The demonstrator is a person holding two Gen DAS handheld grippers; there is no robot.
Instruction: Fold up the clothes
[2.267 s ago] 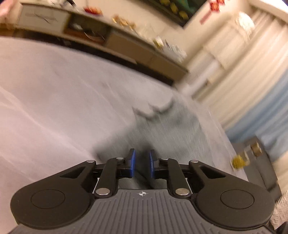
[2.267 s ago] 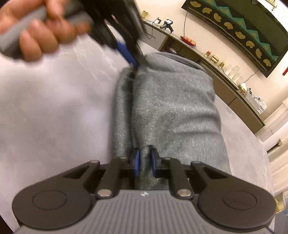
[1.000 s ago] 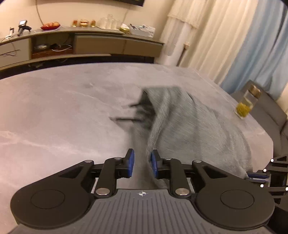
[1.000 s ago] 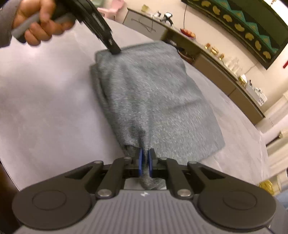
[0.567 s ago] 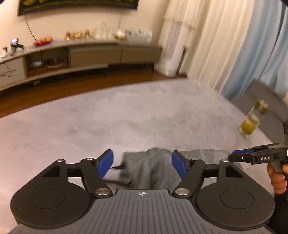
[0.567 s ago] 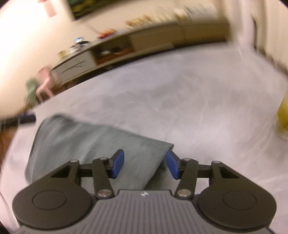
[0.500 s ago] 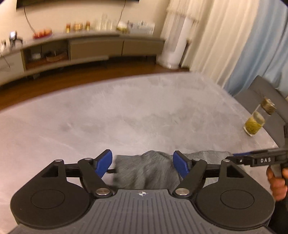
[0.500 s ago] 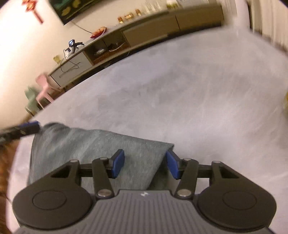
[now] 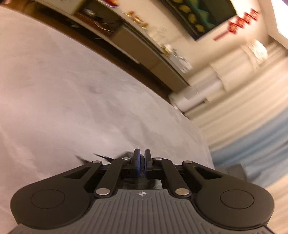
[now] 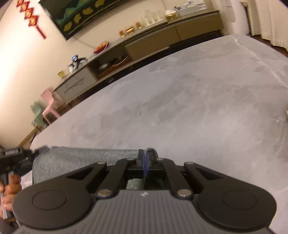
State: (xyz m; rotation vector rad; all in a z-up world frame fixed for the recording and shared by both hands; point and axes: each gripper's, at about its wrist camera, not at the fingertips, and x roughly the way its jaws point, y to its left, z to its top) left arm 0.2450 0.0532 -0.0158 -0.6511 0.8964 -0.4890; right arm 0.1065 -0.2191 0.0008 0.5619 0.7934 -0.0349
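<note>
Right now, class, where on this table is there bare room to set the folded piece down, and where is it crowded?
Bare grey table runs from the grey garment toward the far edge by the sideboard. It is crowded only along the near edge, where the left tongs and right tongs pinch the garment's ends.

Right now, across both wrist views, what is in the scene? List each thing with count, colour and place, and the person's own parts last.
Garment: one, grey, folded on the table's near edge, pinched at both near corners.
Table: one, pale grey, marbled, fills both views.
Sideboard: one, long, beige-grey, against the far wall, with small items on top, too blurred to name.
Wall picture: one, dark green with yellow shapes, above the sideboard.
Red hanging ornament: one, on the wall.
Curtains: white and blue, right in the left wrist view.
Pink stool: one, beside the sideboard.
Left gripper: black, shut on garment.
Right gripper: black, shut on garment.
Hand: one, holding the left gripper.
</note>
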